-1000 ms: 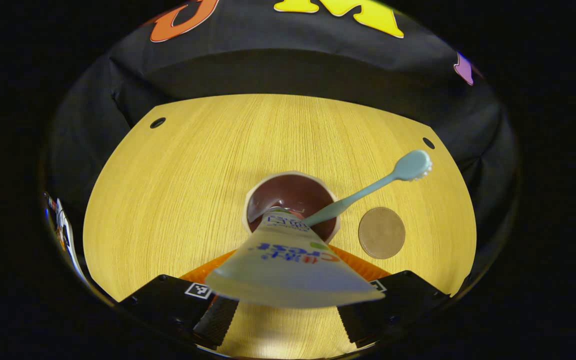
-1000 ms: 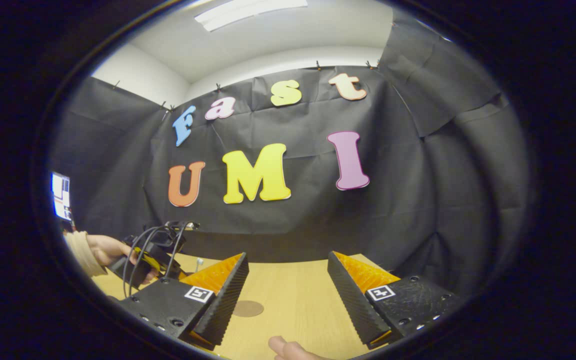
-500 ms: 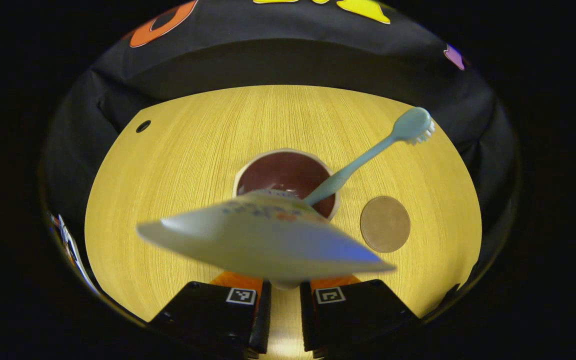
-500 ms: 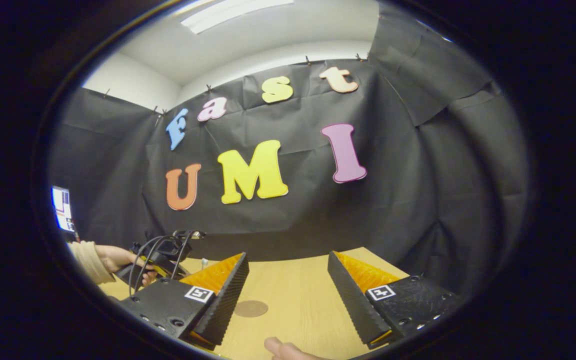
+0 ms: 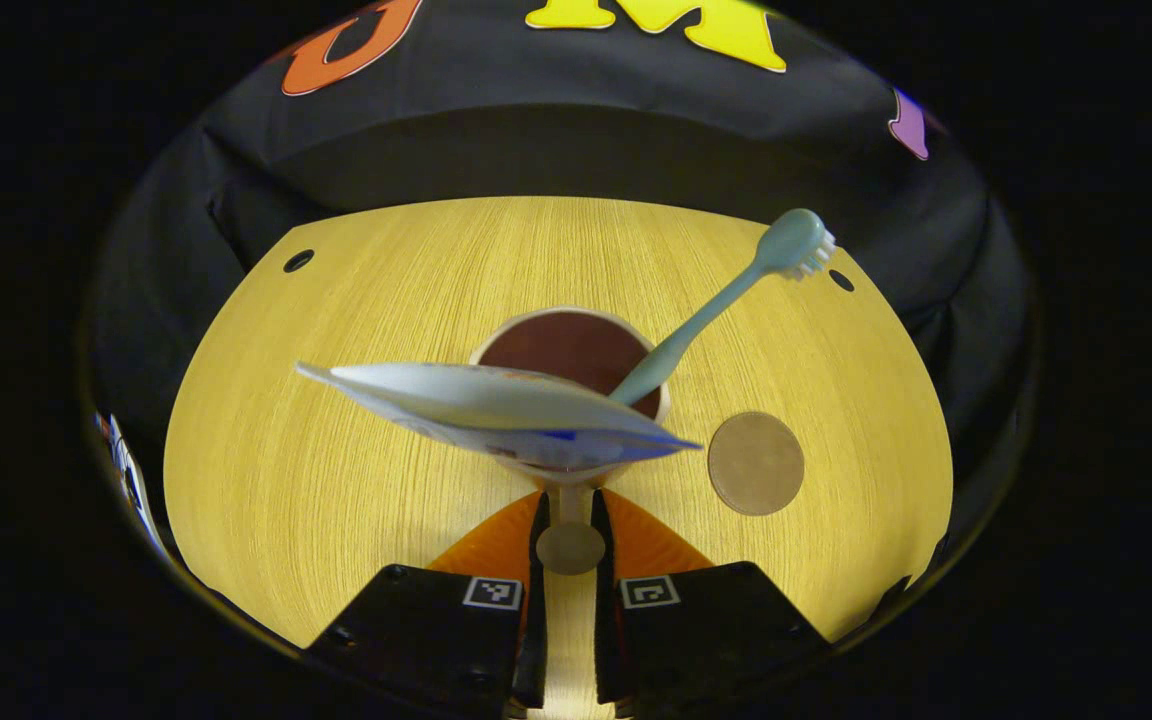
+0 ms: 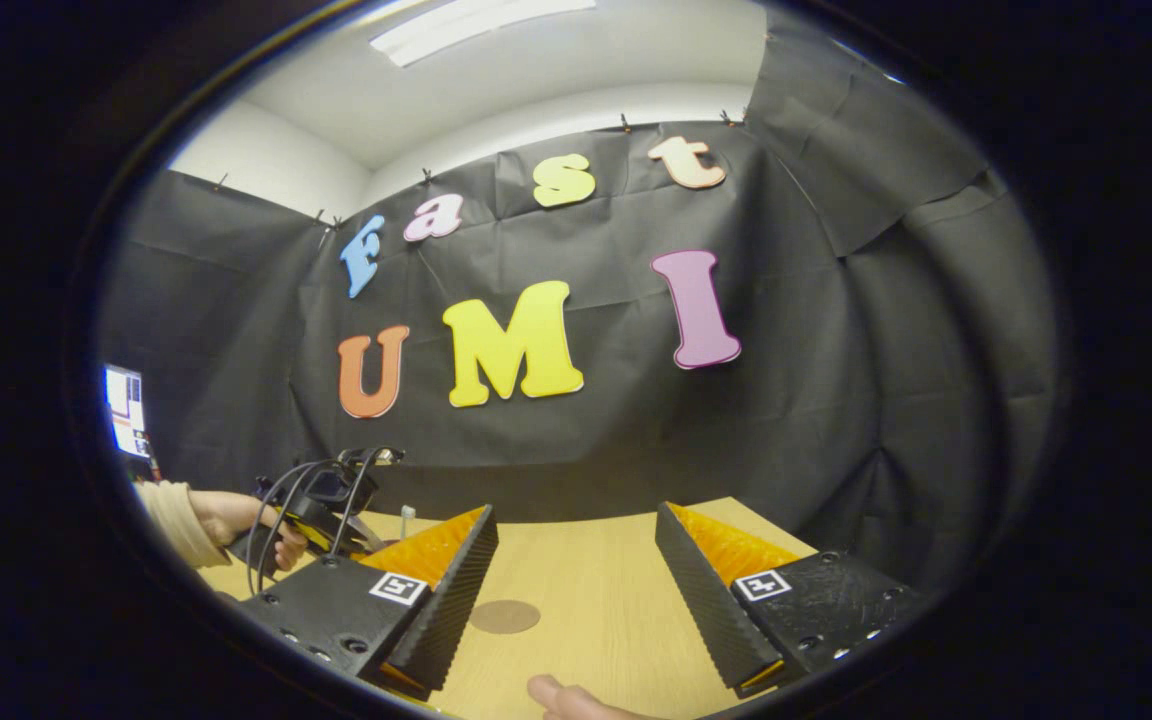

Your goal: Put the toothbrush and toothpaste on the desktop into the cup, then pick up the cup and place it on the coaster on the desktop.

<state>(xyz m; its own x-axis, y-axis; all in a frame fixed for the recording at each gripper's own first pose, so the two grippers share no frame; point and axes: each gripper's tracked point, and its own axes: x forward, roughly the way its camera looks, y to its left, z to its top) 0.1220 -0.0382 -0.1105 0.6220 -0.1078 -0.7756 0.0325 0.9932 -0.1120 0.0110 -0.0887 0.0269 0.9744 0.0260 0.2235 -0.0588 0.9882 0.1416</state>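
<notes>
Having narrowed since a second ago, the left gripper [image 5: 566, 510] clenches the cup's [image 5: 570, 352] handle (toothpaste [image 5: 496, 410] inside).

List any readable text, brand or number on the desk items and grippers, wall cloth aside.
None can be read.
toothpaste: print on the tube, seen edge-on and blurred, unreadable.
left gripper: a square black-and-white marker on each finger, a pattern with no words.
right gripper: the same kind of marker, no words.
cup, toothbrush, coaster: no text visible.
</notes>
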